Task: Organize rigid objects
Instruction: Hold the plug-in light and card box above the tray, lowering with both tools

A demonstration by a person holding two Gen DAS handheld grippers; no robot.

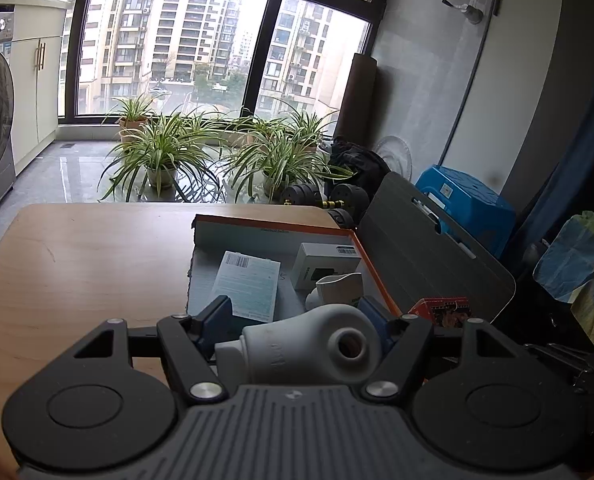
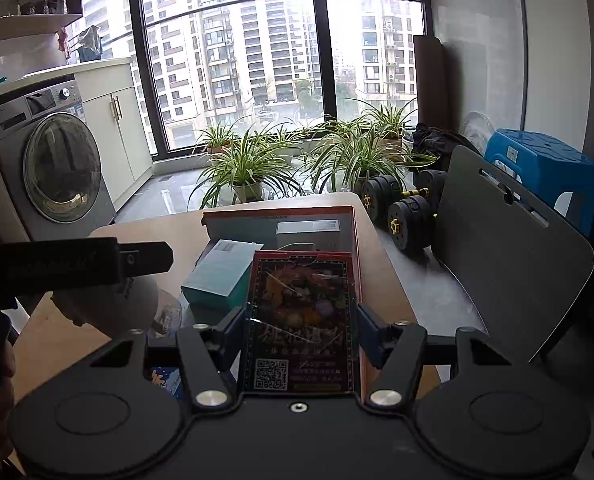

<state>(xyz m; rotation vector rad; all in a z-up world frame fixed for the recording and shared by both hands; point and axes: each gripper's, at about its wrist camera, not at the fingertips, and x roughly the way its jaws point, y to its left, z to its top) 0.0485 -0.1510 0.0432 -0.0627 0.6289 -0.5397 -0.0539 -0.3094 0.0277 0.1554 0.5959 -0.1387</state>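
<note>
Wooden desk (image 1: 77,264): left tool (image 1: 297,320) grips a rounded white piece (image 1: 297,344); right tool (image 2: 299,332) grips a red packet (image 2: 301,320). Either could slip above the tray (image 1: 373,264) at the desk's far right corner.

Washing machine (image 2: 53,168) at left, cream cabinet (image 2: 117,136) beside it. Big dark-framed window (image 2: 233,60) shows apartment towers. Potted spider plants (image 2: 245,168) in a row on the glossy floor under the window. Black dumbbells (image 2: 405,204) on the floor near a dark chair back (image 2: 509,248). Blue plastic stool (image 2: 545,168) behind the chair. Rolled dark mat (image 1: 357,92) upright against the grey wall.
</note>
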